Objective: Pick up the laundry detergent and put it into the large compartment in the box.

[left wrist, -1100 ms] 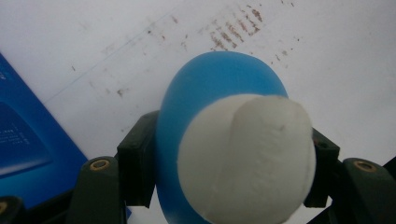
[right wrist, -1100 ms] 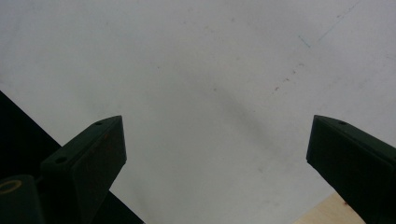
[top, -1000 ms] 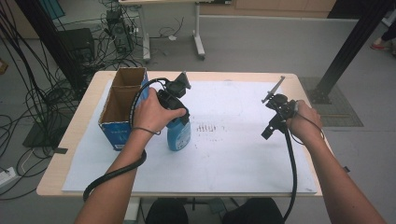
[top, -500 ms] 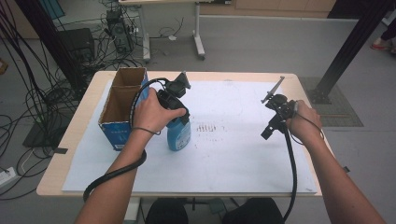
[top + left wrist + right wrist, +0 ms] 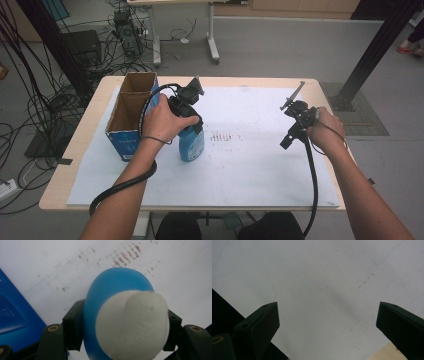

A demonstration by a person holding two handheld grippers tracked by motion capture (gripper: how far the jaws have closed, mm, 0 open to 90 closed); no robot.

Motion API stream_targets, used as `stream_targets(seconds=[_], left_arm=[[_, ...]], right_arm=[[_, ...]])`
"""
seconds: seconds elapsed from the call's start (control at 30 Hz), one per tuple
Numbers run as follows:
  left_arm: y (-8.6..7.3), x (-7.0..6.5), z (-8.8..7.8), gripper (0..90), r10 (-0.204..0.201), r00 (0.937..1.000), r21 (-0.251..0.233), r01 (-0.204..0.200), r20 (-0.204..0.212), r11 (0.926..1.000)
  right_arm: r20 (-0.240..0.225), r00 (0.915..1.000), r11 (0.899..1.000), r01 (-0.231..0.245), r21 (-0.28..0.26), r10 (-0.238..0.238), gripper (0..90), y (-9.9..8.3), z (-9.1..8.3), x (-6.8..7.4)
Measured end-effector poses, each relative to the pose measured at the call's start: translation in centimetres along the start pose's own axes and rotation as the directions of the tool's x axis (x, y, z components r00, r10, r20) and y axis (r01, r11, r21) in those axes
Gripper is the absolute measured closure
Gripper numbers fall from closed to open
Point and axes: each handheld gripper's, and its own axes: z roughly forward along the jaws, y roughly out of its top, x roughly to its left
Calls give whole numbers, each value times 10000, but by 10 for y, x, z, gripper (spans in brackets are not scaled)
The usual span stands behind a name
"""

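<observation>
Left of centre in the high view, the left gripper (image 5: 192, 131) is clamped onto a blue bottle (image 5: 192, 145) that stands upright on the white sheet (image 5: 250, 170) covering the table (image 5: 75, 165). The left hand (image 5: 162, 120) is wrapped over the tool from above. Switch to the left gripper view and the hold is plain: the two black jaws press against either side of the bottle (image 5: 117, 302), whose white cap (image 5: 133, 323) bulges toward the camera in the lower middle of the frame. Just beside the bottle, toward the left edge of the high view, stands an open cardboard box (image 5: 131, 112) with blue printed sides; its blue face (image 5: 15, 317) also runs down the left of the left gripper view. A patch of brownish marks (image 5: 224, 137) sits on the sheet right of the bottle. Over at centre right, the right hand (image 5: 325, 131) holds the right gripper (image 5: 289, 138) above the sheet, well apart from the bottle. In the right gripper view its jaws are spread wide, nothing between them.
</observation>
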Motion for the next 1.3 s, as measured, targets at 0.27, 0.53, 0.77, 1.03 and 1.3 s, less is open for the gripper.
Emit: stream_targets(seconds=[0.27, 0.53, 0.77, 1.03, 1.3], left_arm=[[0, 0, 0, 368, 27, 10000, -4, -27, -5, 10000], [0, 0, 0, 368, 18, 10000, -6, -18, -19, 10000], [0, 0, 0, 368, 21, 10000, -1, -21, -13, 10000], [0, 0, 0, 368, 14, 10000, -29, -14, -21, 10000], [-1, 0, 0, 368, 23, 10000, -31, -23, -24, 10000]], right_arm=[[-22, 10000, 10000, 8, 20, -8, 49, 1, 1, 1], [-1, 10000, 10000, 15, 17, -15, 49, 1, 1, 0], [-7, 10000, 10000, 9, 33, -8, 49, 2, 1, 0], [4, 10000, 10000, -16, -28, 16, 49, -1, -2, -2], [87, 9999, 9999, -70, -120, 71, 49, -2, -4, -1]])
